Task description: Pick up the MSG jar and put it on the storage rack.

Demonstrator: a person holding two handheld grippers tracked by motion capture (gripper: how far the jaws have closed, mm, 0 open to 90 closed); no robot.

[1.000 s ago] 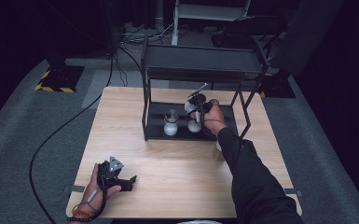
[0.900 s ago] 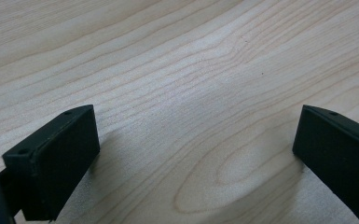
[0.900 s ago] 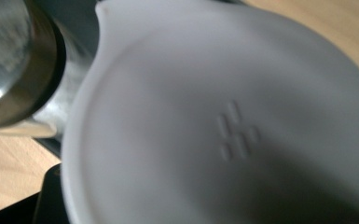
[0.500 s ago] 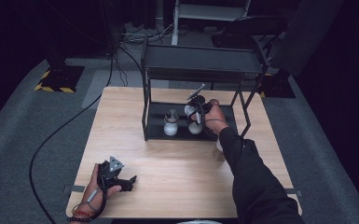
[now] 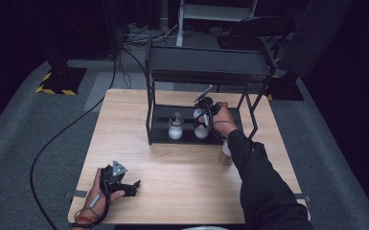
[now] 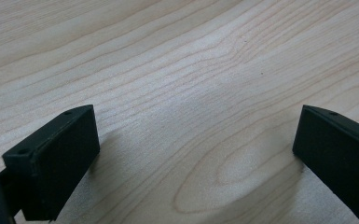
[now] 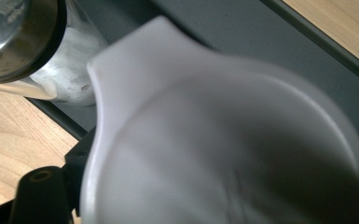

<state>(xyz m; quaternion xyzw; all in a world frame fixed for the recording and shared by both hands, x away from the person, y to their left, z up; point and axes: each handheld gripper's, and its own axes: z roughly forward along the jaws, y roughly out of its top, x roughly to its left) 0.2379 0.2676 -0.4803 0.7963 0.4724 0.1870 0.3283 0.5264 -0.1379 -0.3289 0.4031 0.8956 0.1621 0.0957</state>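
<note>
High view: the black rack (image 5: 206, 72) stands at the far middle of the bench (image 5: 182, 191), and I take it as the landmark for all places. On its lower shelf stand two small containers with white content. The left one is a shaker (image 5: 175, 126) with a metal cap. The right one is a white jar (image 5: 201, 128), and the right gripper (image 5: 205, 106) is directly over it, reaching in under the top shelf of the rack. I think the hand comes from the front and low because the upper shelf leaves little room from above.

In the right gripper view the white jar (image 7: 224, 140) is very close and blurred, with the shaker (image 7: 37, 51) beside it on the dark shelf. The fingers have just been opening, and the jar is between them; if they press it now I cannot tell. It seems to me the jar is being set down there.

A third small container (image 5: 226, 152) stands just in front of the rack's right corner. The left gripper (image 5: 124, 184) rests well in front of the rack, near the bench edge, with its fingers (image 6: 56, 158) wide apart and nothing between them, probably waiting.
</note>
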